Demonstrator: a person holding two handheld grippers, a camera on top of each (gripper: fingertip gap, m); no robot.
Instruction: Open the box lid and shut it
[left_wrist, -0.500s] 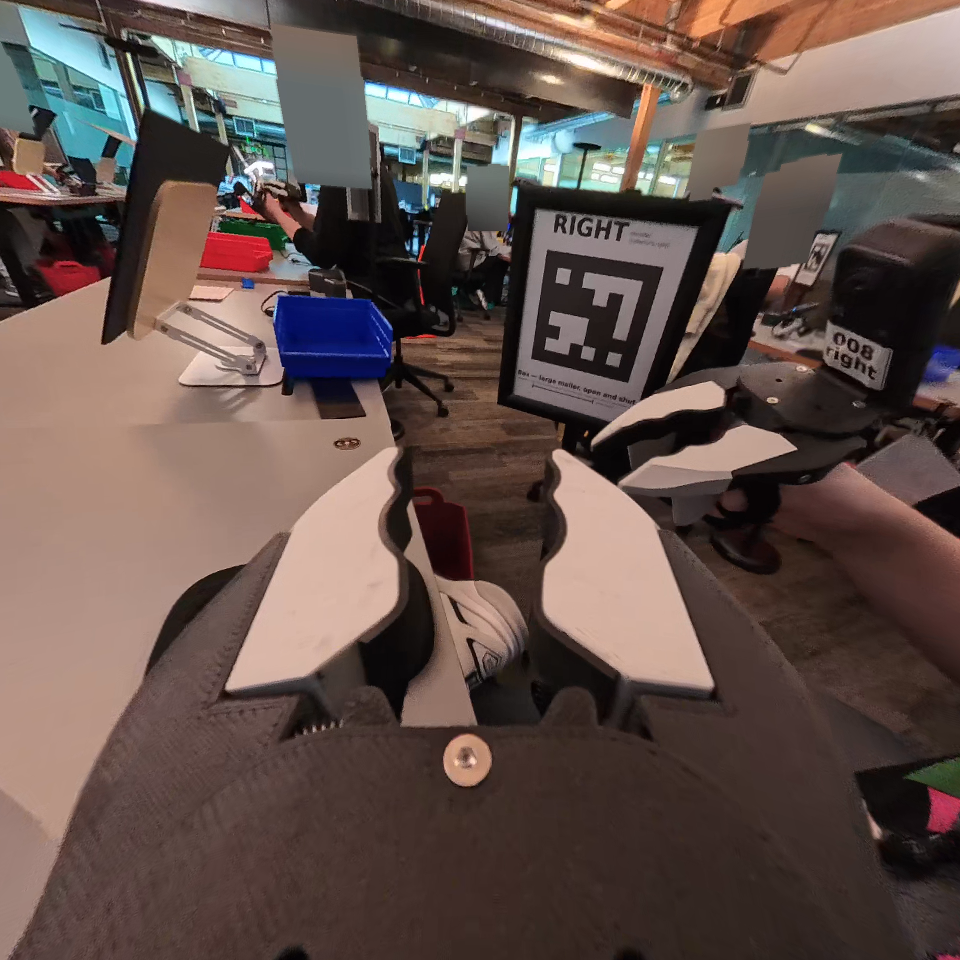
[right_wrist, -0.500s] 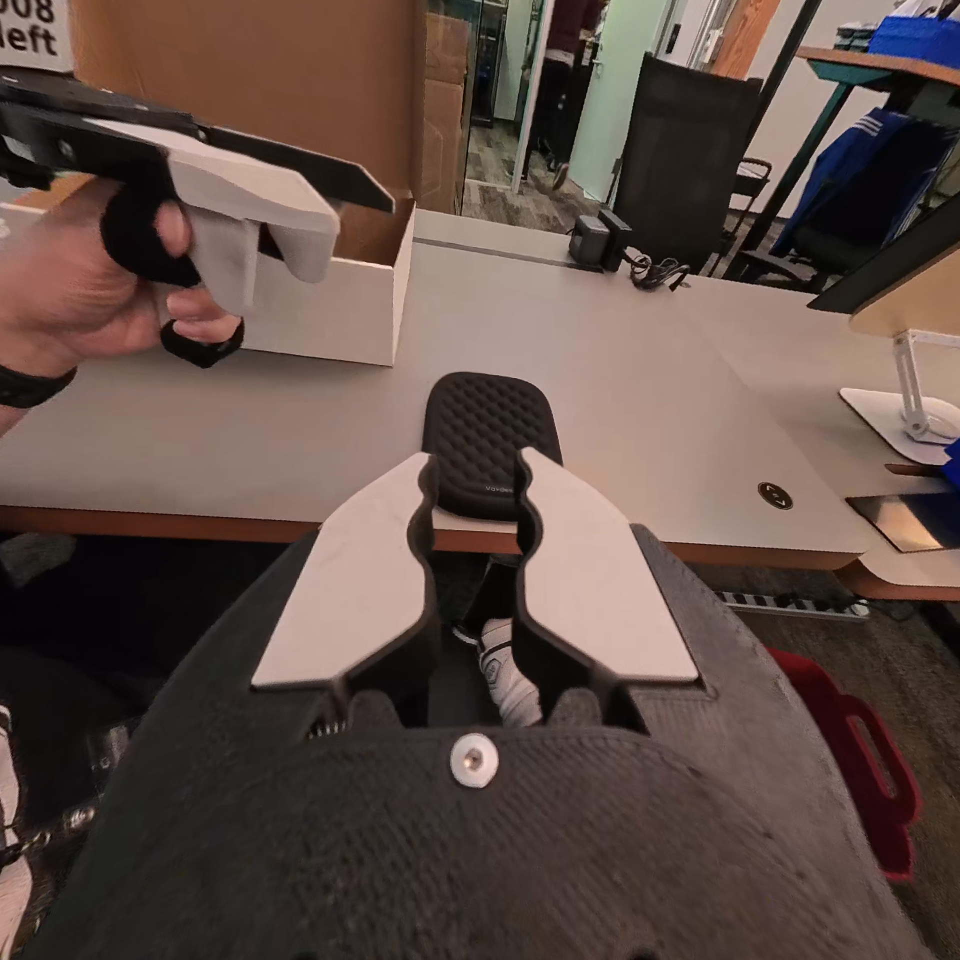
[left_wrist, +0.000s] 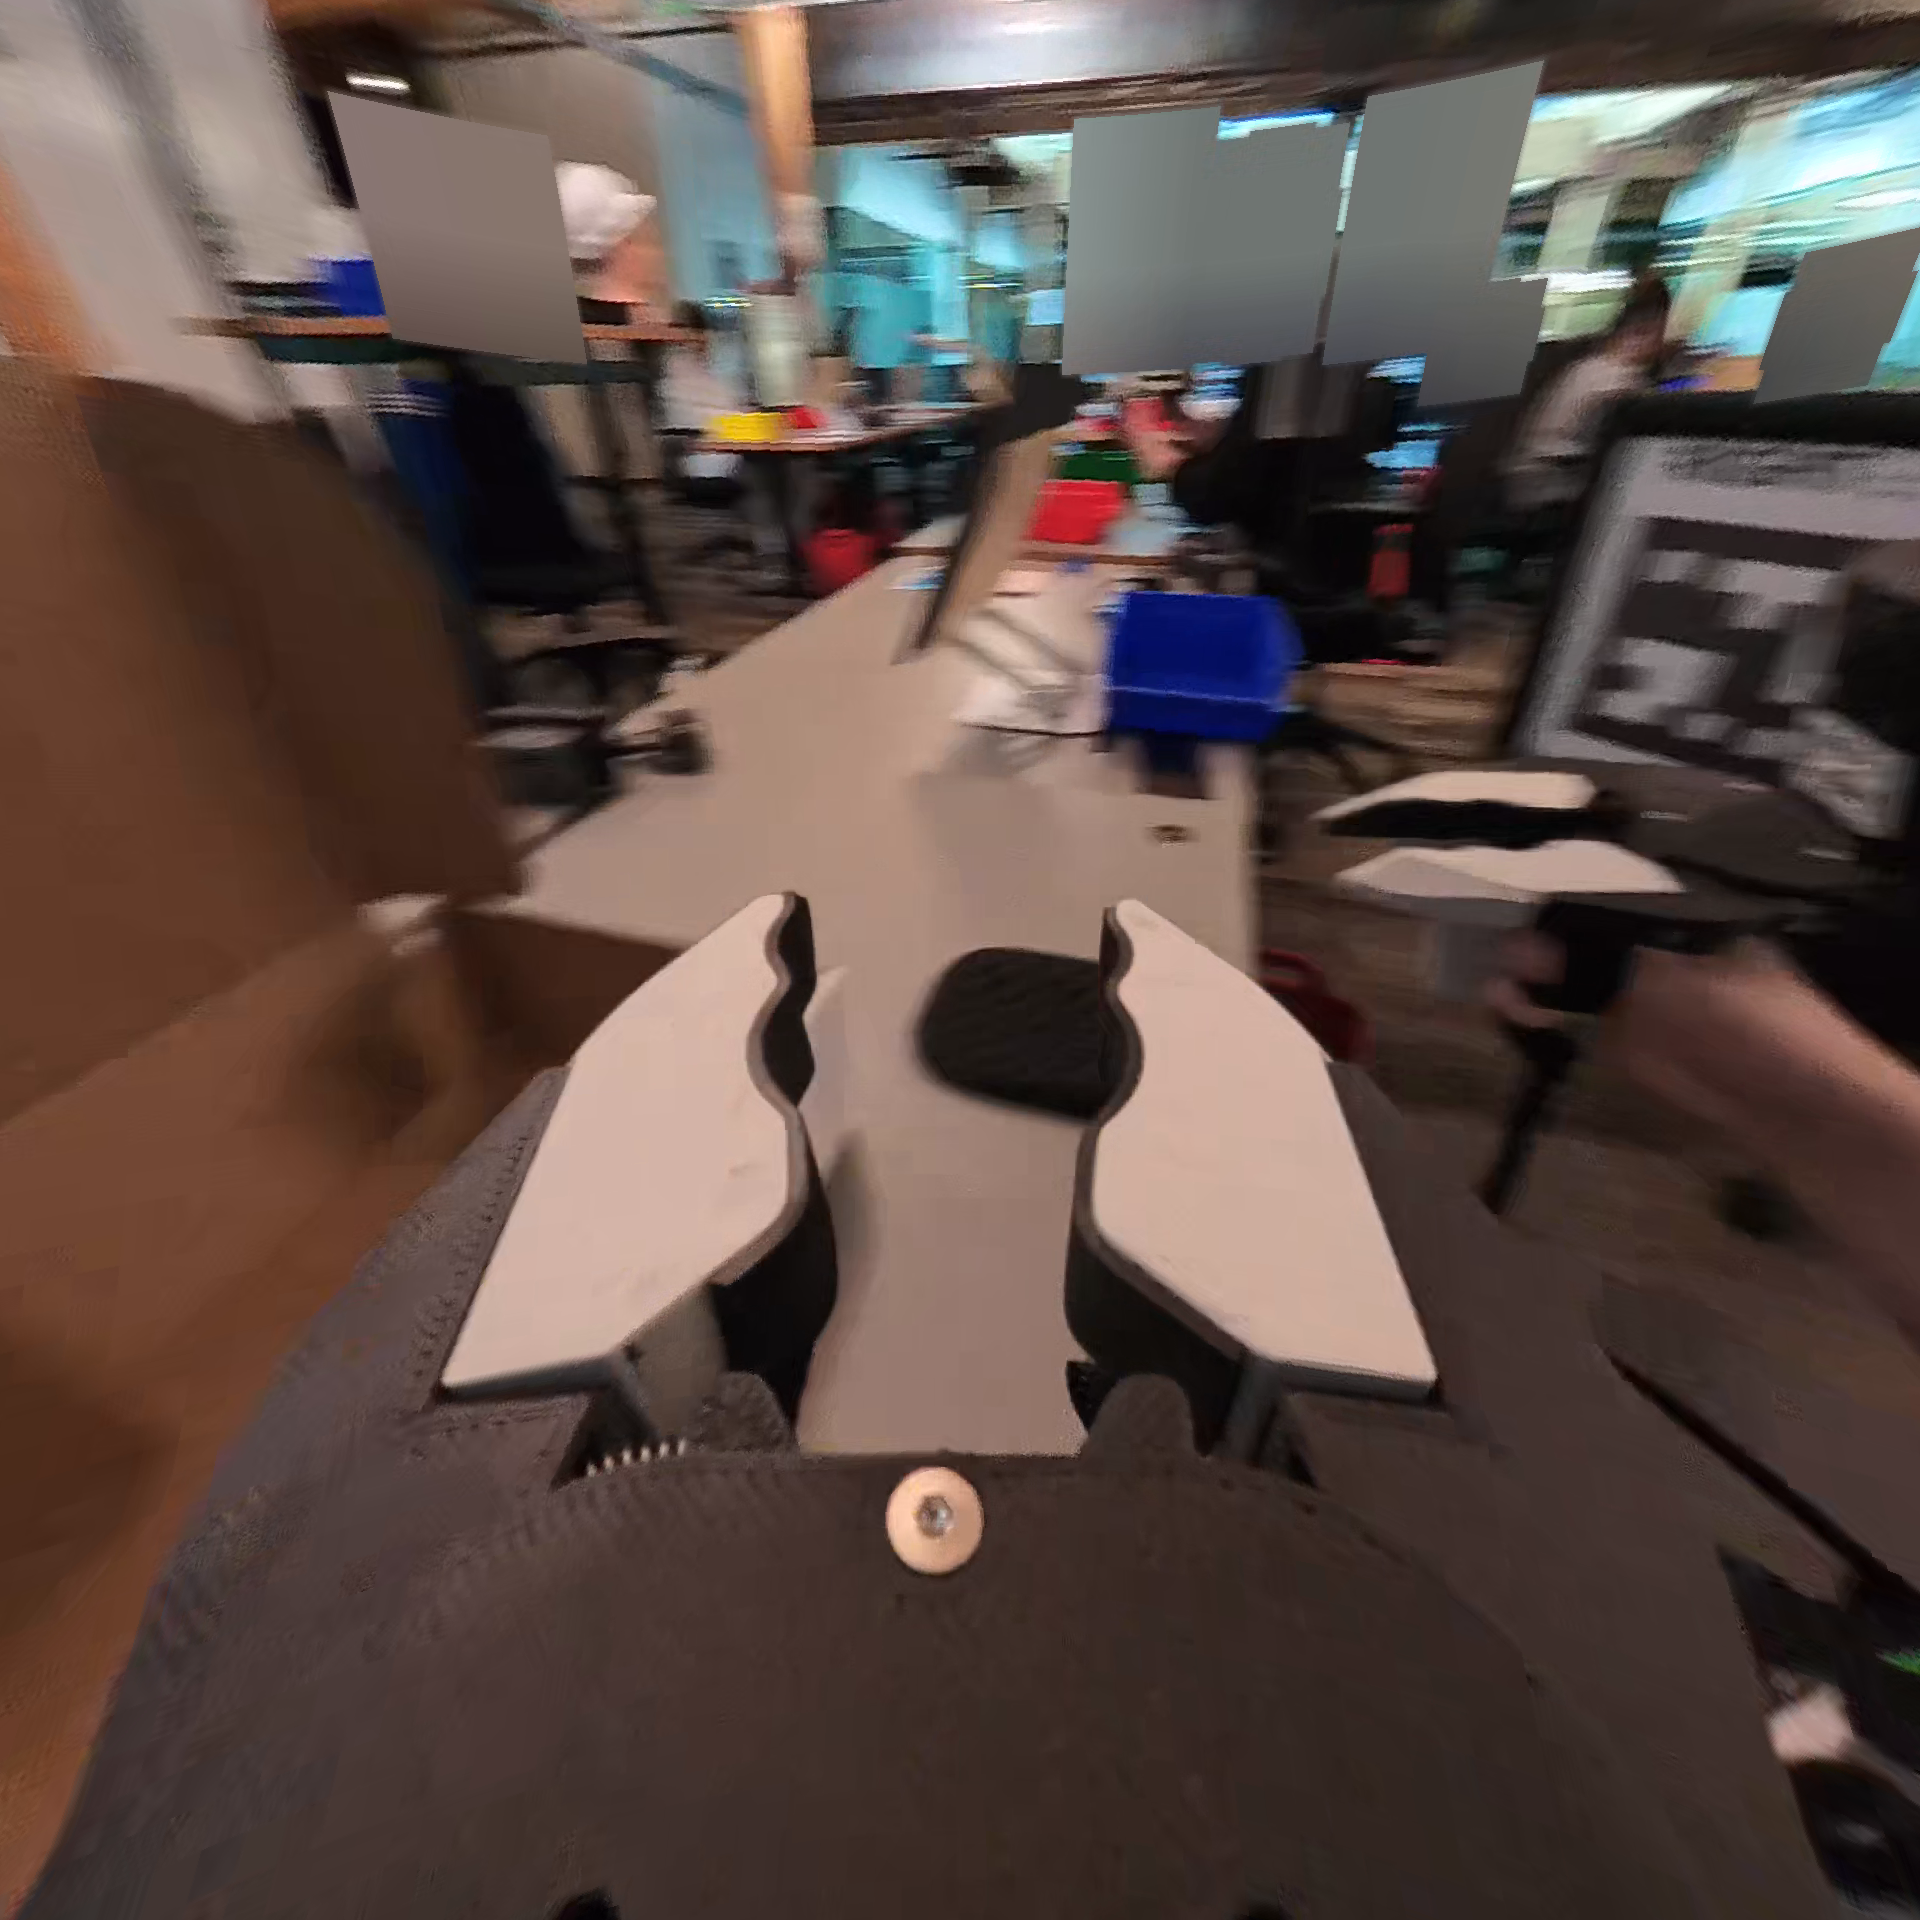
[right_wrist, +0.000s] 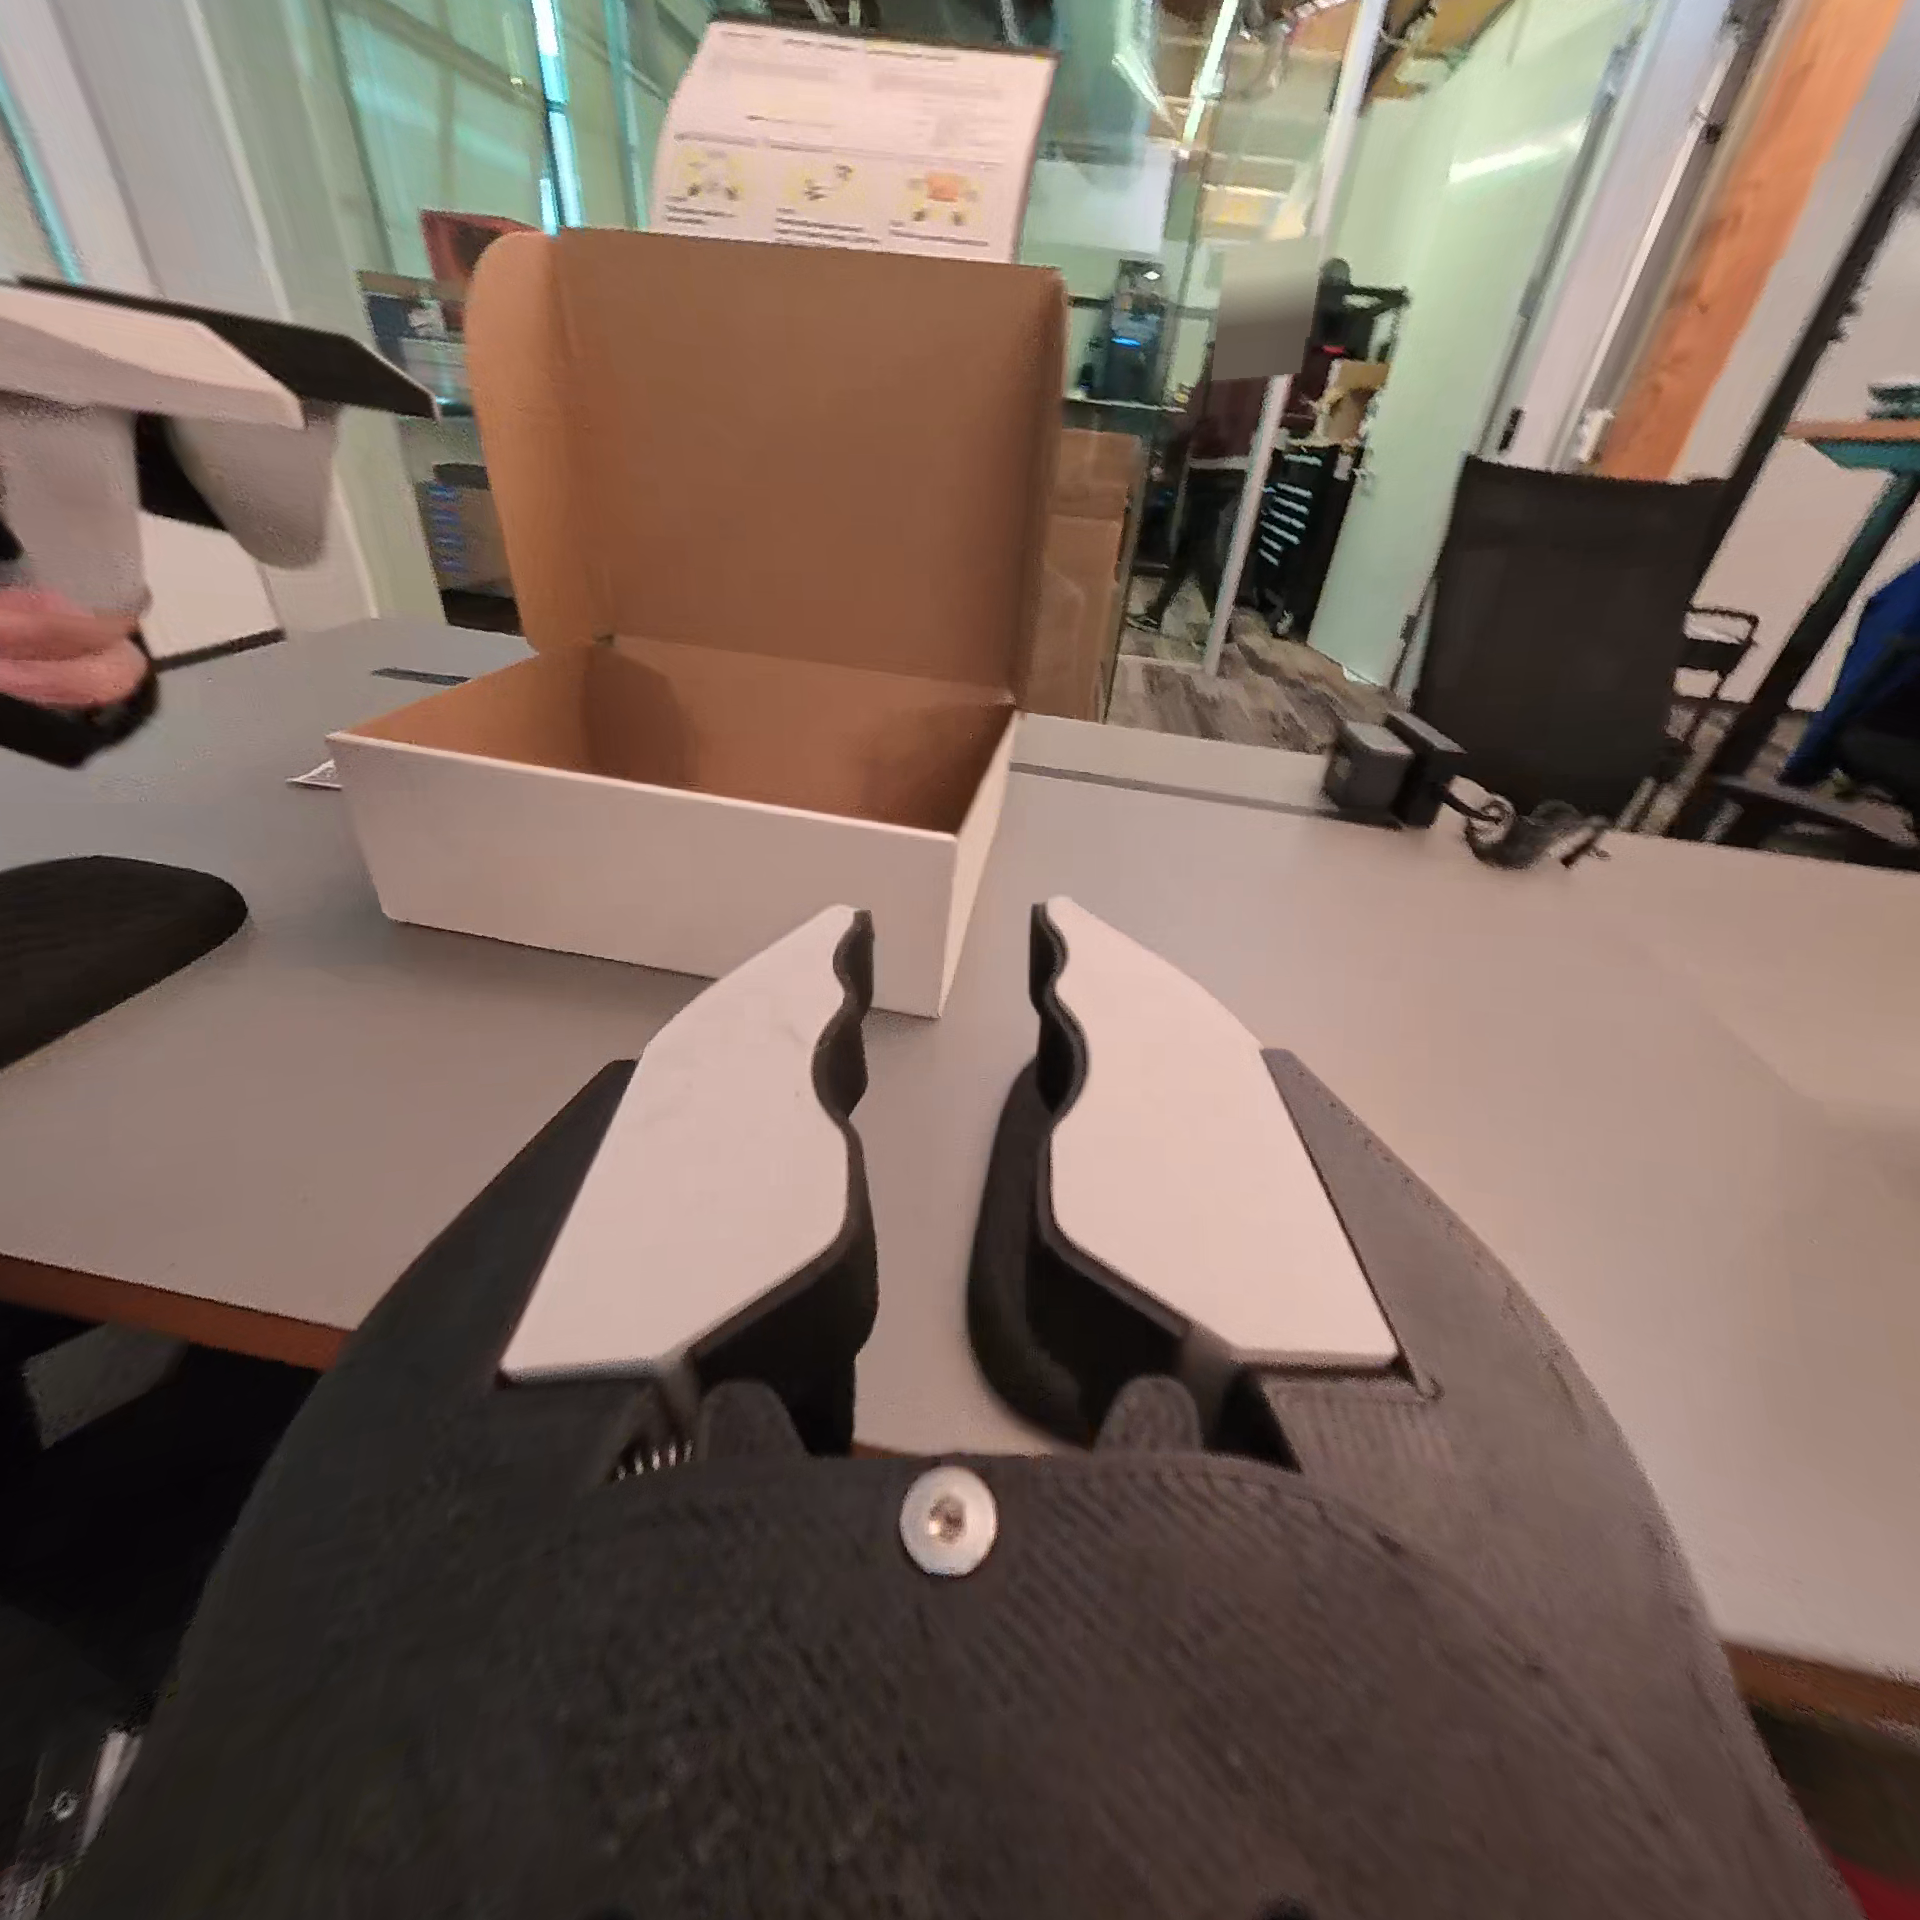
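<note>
On desk (right_wrist: 1351, 1039), near its front edge: box (right_wrist: 665, 883) sitting with lid (right_wrist: 769, 447) standing upright, fully open, brown inside showing, white outer walls. Interior looking empty. Box resting flat, front right corner just beyond right gripper (right_wrist: 948, 935) tips, not touching. Right gripper hovering above desk, jaws parted to a moderate gap, gripping nothing. Left gripper (right_wrist: 208, 364) showing at left edge of right wrist view, held in hand (right_wrist: 62, 644), raised above desk level and apart from box; from this side, jaw gap not readable.

Left wrist view heavily motion-blurred. Left gripper (left_wrist: 951, 925) pointing along desk (left_wrist: 883, 810), jaws spread wide, nothing between them. Black pad (left_wrist: 1013, 1029) lying on desk just ahead of tips, partly hidden behind right finger. Brown cardboard blur filling left side, likely the box (left_wrist: 208, 831), close beside left finger; contact not determinable. Blue bin (left_wrist: 1195, 675) sitting farther back on desk. Right gripper (left_wrist: 1475, 831) appearing at right, off desk edge, jaws parted, held in hand (left_wrist: 1714, 1081). Framed sign (left_wrist: 1714, 623) standing behind it.
</note>
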